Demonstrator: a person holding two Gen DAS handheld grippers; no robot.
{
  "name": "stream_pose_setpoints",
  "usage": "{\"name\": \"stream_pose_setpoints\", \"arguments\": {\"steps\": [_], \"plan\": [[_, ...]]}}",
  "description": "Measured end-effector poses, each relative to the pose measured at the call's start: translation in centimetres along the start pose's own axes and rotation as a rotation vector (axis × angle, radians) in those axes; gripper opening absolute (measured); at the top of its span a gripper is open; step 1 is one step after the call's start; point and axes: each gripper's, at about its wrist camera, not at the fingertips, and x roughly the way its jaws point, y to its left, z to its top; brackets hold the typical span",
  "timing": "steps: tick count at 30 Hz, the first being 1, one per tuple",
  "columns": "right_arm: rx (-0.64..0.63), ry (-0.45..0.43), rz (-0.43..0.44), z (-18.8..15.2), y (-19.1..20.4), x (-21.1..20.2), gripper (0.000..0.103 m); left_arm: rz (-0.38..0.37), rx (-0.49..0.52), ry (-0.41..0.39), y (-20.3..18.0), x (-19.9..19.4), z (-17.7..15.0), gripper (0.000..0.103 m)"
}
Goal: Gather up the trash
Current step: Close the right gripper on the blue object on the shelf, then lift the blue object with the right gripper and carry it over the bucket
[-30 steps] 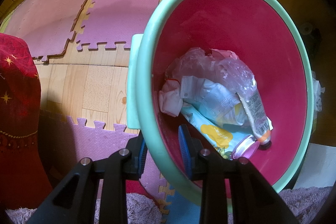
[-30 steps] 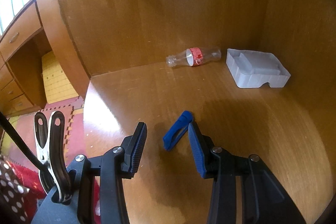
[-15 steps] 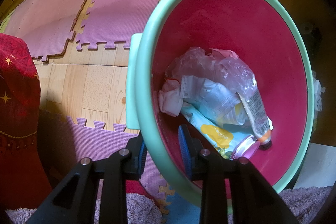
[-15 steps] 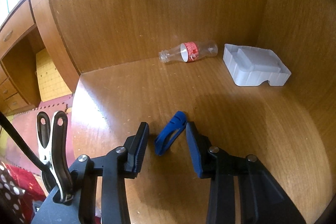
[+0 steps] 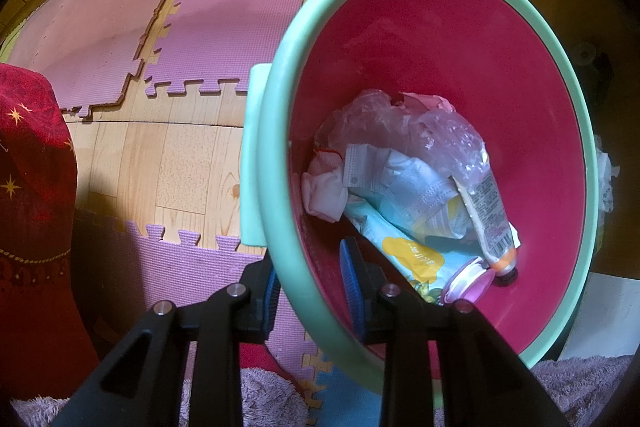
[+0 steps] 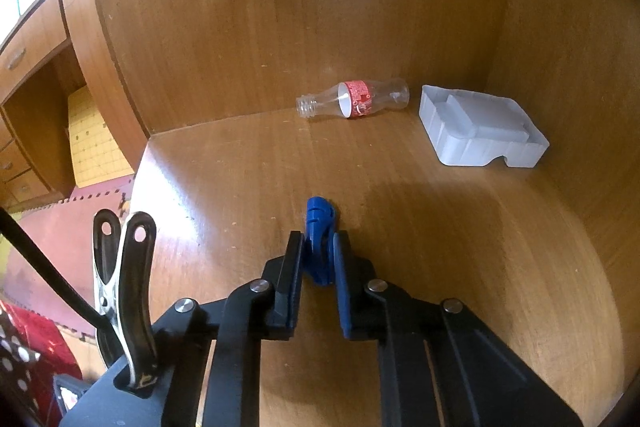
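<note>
A basin with a mint-green rim [image 5: 280, 155] and a red inside hangs tilted over the floor. My left gripper [image 5: 310, 279] is shut on its near rim, one finger outside and one inside. It holds trash: a crumpled plastic bag [image 5: 400, 123], a face mask [image 5: 412, 183], a wipes pack [image 5: 408, 251] and a tube [image 5: 492, 223]. On the wooden shelf [image 6: 440, 227] lies a small blue plastic piece [image 6: 319, 215]. My right gripper [image 6: 318, 247] is closing on it, both pads touching its sides.
At the back of the shelf lie an empty clear bottle with a red label [image 6: 352, 99] and a white moulded plastic tray [image 6: 480, 131]. Wooden walls enclose the shelf behind and to the right. Pink foam mats [image 5: 224, 11] cover the floor, with a red cloth [image 5: 32, 187] at left.
My right gripper's jaws have narrowed from wide apart to touching the blue piece, which now stands straight between them. The left gripper and basin have not moved.
</note>
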Motion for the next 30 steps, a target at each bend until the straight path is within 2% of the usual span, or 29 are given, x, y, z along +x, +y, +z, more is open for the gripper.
{"name": "stream_pose_setpoints", "arguments": {"steps": [12, 30], "plan": [[0.004, -0.015, 0.031, -0.7, -0.5, -1.1, 0.016, -0.002, -0.002, 0.001, 0.0, 0.1, 0.0, 0.03], [-0.005, -0.044, 0.141, -3.8, -0.4, -5.5, 0.016, -0.002, -0.002, 0.002, 0.1, 0.1, 0.1, 0.03]]}}
